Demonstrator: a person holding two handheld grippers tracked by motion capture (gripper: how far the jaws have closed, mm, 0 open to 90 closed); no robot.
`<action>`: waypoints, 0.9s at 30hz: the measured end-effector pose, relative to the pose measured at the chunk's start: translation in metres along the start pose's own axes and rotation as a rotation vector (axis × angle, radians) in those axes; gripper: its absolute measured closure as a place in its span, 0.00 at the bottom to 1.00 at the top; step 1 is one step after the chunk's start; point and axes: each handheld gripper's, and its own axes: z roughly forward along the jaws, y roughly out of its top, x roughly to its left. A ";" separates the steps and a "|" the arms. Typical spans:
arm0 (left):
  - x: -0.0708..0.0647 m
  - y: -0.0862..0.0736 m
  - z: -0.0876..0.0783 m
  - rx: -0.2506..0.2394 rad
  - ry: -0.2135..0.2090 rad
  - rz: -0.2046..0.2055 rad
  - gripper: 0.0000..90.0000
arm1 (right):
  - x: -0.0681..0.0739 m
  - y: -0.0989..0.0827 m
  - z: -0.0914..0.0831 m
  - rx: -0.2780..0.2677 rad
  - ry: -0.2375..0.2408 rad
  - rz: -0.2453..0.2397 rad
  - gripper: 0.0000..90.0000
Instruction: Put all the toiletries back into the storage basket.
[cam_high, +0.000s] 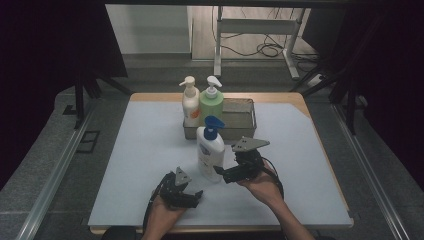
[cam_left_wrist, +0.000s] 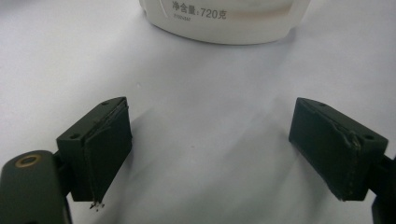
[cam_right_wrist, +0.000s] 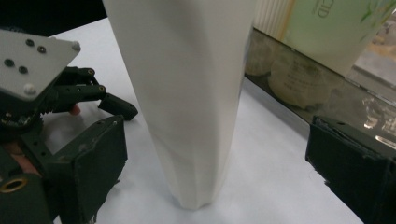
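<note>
White and tall, the blue-pump bottle (cam_high: 210, 147) stands upright on the tabletop (cam_high: 140, 165), just in front of the metal basket (cam_high: 240, 120). The right gripper (cam_high: 220, 172) has its fingers (cam_right_wrist: 91, 163) spread wide to either side of the bottle's base, neither pad pressing on it. The left gripper (cam_high: 197, 195) rests near the front edge, fingers (cam_left_wrist: 105, 149) wide apart with nothing between them. Inside the basket stand a cream bottle (cam_high: 190, 102) and a green bottle (cam_high: 212, 105).
</note>
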 end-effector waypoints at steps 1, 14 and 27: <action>0.000 0.000 0.000 0.000 0.000 0.000 0.14 | 0.000 0.002 0.001 -0.002 0.000 0.001 0.07; 0.000 0.000 0.000 0.000 0.000 0.000 0.14 | 0.005 0.023 0.017 -0.015 -0.010 0.011 0.13; 0.000 0.000 0.000 -0.001 0.001 0.000 0.14 | 0.011 0.036 0.033 -0.019 -0.053 0.005 0.17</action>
